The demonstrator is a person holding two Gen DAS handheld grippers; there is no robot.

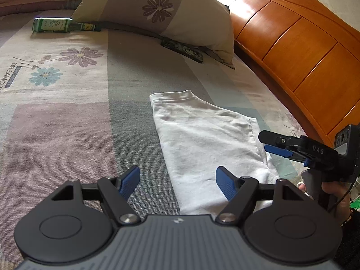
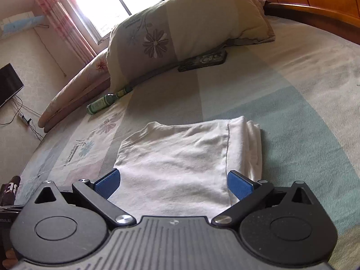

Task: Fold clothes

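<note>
One white garment (image 1: 209,144), folded into a rectangle, lying flat on the bed (image 1: 67,135). One pillow (image 1: 157,6), one green bottle (image 1: 60,25) on its side, one dark flat phone-like item (image 1: 182,50) by the pillow, one wooden headboard (image 1: 292,40).

Two grippers, both mine. My left gripper (image 1: 177,181) has its blue pads well apart, nothing between them. The garment's near left edge runs just ahead of it, between the pads and out toward my right pad; cloth not touched as far as I can tell.

My right gripper (image 2: 174,183) is also spread wide, empty. The garment sits straight ahead of it, spanning the gap between both pads, with stacked folded layers showing at its right edge, just beyond my right pad. From the left wrist view the right gripper (image 1: 270,142) hovers over the garment's right edge, my hand (image 1: 330,193) on the handle.

Bottle and pillow are far ahead of both grippers, well apart from the garment. Window (image 2: 112,2) and one dark screen (image 2: 9,83) far left of my right gripper.
</note>
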